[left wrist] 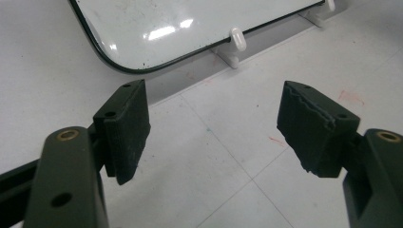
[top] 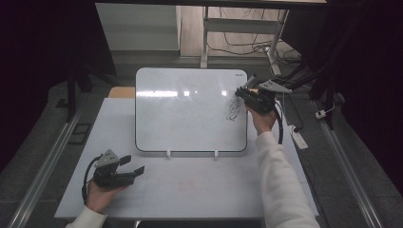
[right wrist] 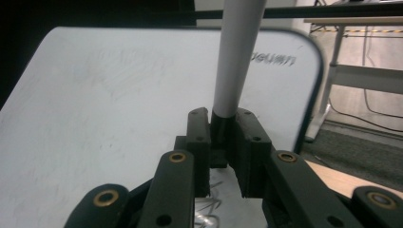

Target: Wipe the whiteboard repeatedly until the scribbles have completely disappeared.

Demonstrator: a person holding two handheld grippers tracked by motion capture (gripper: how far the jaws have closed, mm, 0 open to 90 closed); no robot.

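At the whiteboard's point(top: 190, 109) right edge, the right hand-held gripper point(top: 252, 98) pinches a marker point(right wrist: 235, 57) over scribbles point(top: 233, 109); uneven pressure might twist it loose. The left hand-held gripper point(top: 130, 166) gapes wide near the tabletop's point(top: 199, 190) front-left corner.

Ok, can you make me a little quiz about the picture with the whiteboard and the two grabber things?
1. True or false: the left gripper has its jaws closed on something.
2. What is the right gripper holding? A) a sponge B) a marker C) a cup
3. Fill in the missing word: the black scribble sits near the ______ edge of the whiteboard, seen from the high view.

Key
1. False. Its jaws stand wide apart over the table, with nothing between them.
2. B. The jaws are closed on the marker's dark end.
3. Right.
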